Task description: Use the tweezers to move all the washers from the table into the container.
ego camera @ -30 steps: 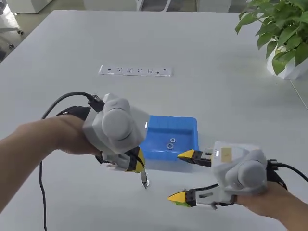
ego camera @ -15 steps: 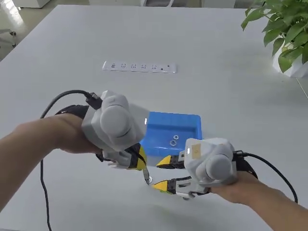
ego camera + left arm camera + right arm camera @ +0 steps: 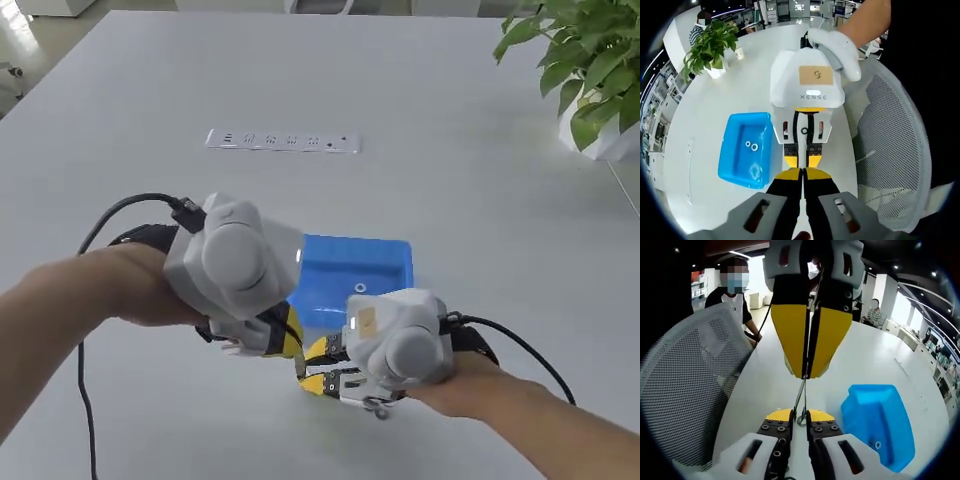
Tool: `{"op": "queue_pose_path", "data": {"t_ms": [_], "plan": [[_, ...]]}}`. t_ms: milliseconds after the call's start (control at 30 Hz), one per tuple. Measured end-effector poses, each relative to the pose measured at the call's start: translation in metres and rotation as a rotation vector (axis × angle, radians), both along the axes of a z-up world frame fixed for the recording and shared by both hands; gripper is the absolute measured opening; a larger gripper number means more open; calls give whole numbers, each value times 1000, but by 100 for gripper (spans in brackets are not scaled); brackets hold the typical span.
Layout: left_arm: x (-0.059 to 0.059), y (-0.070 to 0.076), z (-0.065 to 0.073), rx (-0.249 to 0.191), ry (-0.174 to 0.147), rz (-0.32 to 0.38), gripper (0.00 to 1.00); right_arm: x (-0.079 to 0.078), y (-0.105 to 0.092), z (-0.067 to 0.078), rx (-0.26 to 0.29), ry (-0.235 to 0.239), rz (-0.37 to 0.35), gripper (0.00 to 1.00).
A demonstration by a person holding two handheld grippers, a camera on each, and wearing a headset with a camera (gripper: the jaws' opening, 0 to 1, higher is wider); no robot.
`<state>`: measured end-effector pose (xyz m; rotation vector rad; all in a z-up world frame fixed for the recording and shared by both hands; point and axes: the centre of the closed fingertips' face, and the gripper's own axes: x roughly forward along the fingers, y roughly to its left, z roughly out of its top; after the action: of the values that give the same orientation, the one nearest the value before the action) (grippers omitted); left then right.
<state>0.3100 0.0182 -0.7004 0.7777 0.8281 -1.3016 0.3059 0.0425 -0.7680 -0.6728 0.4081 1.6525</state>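
Note:
My left gripper is shut on thin metal tweezers, which point down at the table just in front of the blue container. My right gripper faces it from the right, its yellow-tipped jaws shut on the lower end of the tweezers. In the right gripper view a small ring, apparently a washer, sits at the tweezer tips between my right gripper's pads. Two washers lie inside the container. In the left gripper view my left gripper meets the right gripper's jaws tip to tip.
A white power strip lies farther back on the grey table. A potted plant stands at the back right corner. A mesh chair sits by the table's near edge, with people beyond it.
My right gripper has moved left to the tweezers and its jaws have gone from wide open to shut around them. The left gripper has stayed put.

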Motion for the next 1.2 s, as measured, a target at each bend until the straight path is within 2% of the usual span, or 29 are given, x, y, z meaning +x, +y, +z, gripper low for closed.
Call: {"op": "queue_pose_path", "data": {"t_ms": [167,400,533,900,967,1067,1200], "plan": [[0,1,0,-2,1,2,4,-1,1,-1,-6,-3,8,11],[-2,3,0,-8,3,7,4,-2,4,-2,-11,25,-13,9],[0,4,0,-11,-15,-2,4,-1,4,-1,-10,21,-15,8],[-2,2,2,-37,-15,5,5,-2,3,-2,-6,27,-22,7],[-4,1,2,-52,-7,14,9,-2,4,-2,-5,28,-21,6],[-3,1,6,-78,-13,34,11,-3,5,-2,-4,26,-20,6],[-2,5,7,-101,-13,67,20,-3,5,-2,-3,26,-20,6]]}}
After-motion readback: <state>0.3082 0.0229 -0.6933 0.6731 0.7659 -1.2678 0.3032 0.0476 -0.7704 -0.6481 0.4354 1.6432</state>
